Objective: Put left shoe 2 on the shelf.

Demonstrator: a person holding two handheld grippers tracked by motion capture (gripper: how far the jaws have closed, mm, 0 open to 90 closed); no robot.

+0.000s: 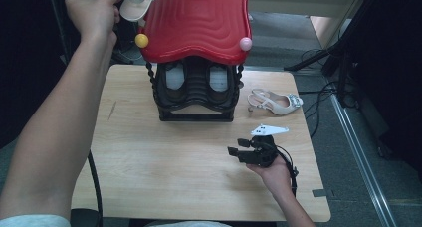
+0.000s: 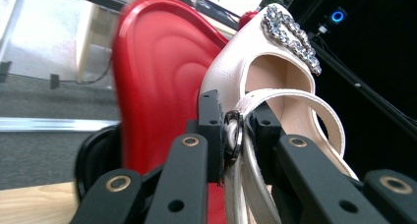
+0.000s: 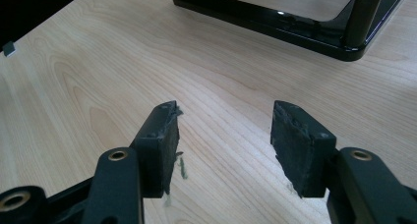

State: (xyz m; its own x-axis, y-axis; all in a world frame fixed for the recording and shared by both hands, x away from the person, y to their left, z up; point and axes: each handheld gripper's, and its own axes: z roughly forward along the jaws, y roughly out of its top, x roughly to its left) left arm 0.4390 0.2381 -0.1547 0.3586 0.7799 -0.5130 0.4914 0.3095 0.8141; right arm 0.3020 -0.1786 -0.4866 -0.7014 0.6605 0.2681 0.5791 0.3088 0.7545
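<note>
A cream slingback shoe (image 1: pixel 139 3) with a rhinestone buckle (image 2: pixel 290 37) hangs by its strap ring in my left gripper (image 2: pixel 235 135), which is shut on it. The hand holds it high at the far left, beside the red wavy top shelf (image 1: pixel 199 23) (image 2: pixel 157 86) of a black shoe rack (image 1: pixel 196 115). The matching cream shoe (image 1: pixel 276 102) lies on the wooden table (image 1: pixel 164 172), right of the rack. My right gripper (image 1: pixel 238 150) (image 3: pixel 223 135) rests low over the table at the front right, open, with only bare wood between its pads.
A pair of dark shoes (image 1: pixel 174 82) sits on the rack's lower tier. A yellow knob (image 1: pixel 142 40) and a pink knob (image 1: pixel 245 44) cap the red shelf's front corners. Stand legs and cables (image 1: pixel 323 57) lie on the floor at the right.
</note>
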